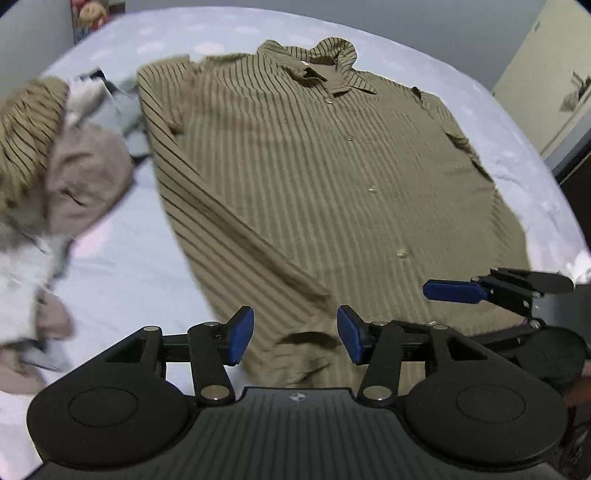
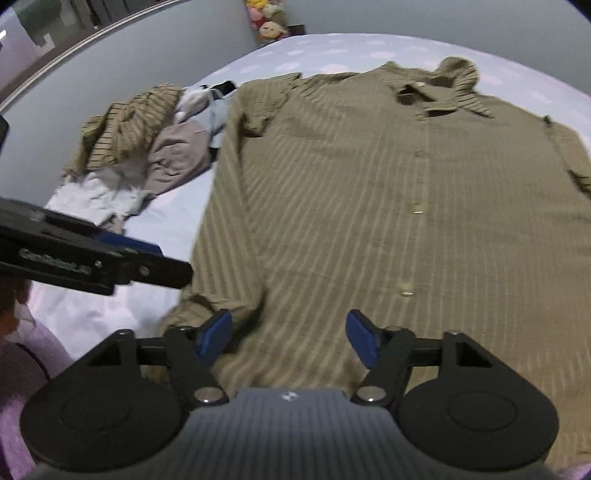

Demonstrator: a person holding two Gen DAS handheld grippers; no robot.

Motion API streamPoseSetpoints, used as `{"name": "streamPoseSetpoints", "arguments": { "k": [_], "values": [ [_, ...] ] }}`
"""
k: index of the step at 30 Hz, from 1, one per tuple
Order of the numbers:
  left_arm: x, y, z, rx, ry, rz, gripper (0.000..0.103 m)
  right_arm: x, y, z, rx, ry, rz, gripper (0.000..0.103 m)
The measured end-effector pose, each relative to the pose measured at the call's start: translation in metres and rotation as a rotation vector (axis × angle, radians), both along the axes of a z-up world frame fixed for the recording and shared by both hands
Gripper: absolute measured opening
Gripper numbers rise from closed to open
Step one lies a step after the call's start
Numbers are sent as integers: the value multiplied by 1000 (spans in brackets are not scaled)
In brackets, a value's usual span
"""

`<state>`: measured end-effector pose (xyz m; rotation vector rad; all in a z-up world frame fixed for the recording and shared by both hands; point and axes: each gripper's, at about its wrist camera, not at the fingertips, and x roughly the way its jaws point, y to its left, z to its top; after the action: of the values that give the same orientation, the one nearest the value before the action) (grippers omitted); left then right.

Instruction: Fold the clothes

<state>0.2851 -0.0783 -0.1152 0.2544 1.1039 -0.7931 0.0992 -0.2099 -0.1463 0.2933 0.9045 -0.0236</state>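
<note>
A striped shirt [image 1: 314,177] is spread flat on a bed [image 1: 122,266], ready for folding. Both hand-held grippers, left [image 1: 295,338] and right [image 2: 290,339], are held open above its hem, gripping nothing.

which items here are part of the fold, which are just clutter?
In play:
- striped shirt, spread flat, front up
- left gripper, open above the hem
- right gripper, open above the hem

Lying about:
- heap of clothes beside the shirt
- plush toys in the corner
</note>
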Motion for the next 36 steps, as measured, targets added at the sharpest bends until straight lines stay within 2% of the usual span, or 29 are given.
{"name": "streamPoseSetpoints", "arguments": {
  "k": [6,8,10,14,18,21,24,25,26,27,28,31,33,36],
  "values": [
    [10,17,12,150,-120,-57,48,28,10,-19,110,37,-16,61],
    [13,24,16,188,-150,-58,48,37,10,-26,143,57,-36,54],
    [14,27,18,173,-142,-94,48,44,10,-33,174,79,-55,51],
    [5,13,5,139,-24,-233,48,47,9,-37,198,90,-71,51],
    [-8,-10,-25,224,80,-377,48,44,7,-34,213,81,-73,50],
    [-9,-20,-49,284,142,-397,48,44,5,-33,233,75,-74,50],
    [-10,-27,-62,270,203,-385,48,45,3,-34,252,74,-73,46],
    [-10,-29,-65,262,215,-380,46,45,3,-35,256,77,-72,42],
    [-12,-29,-66,263,224,-379,32,46,4,-36,259,82,-71,32],
    [-13,-28,-68,265,234,-379,22,46,3,-37,265,85,-70,23],
    [-17,-28,-68,269,232,-395,11,45,3,-37,272,87,-71,22],
    [-29,-29,-65,282,225,-447,7,41,2,-35,269,83,-63,18],
    [-37,-29,-63,290,220,-481,7,39,3,-34,256,88,-58,9],
    [-52,-29,-64,306,243,-549,7,37,4,-33,216,108,-54,7]
  ]
}}
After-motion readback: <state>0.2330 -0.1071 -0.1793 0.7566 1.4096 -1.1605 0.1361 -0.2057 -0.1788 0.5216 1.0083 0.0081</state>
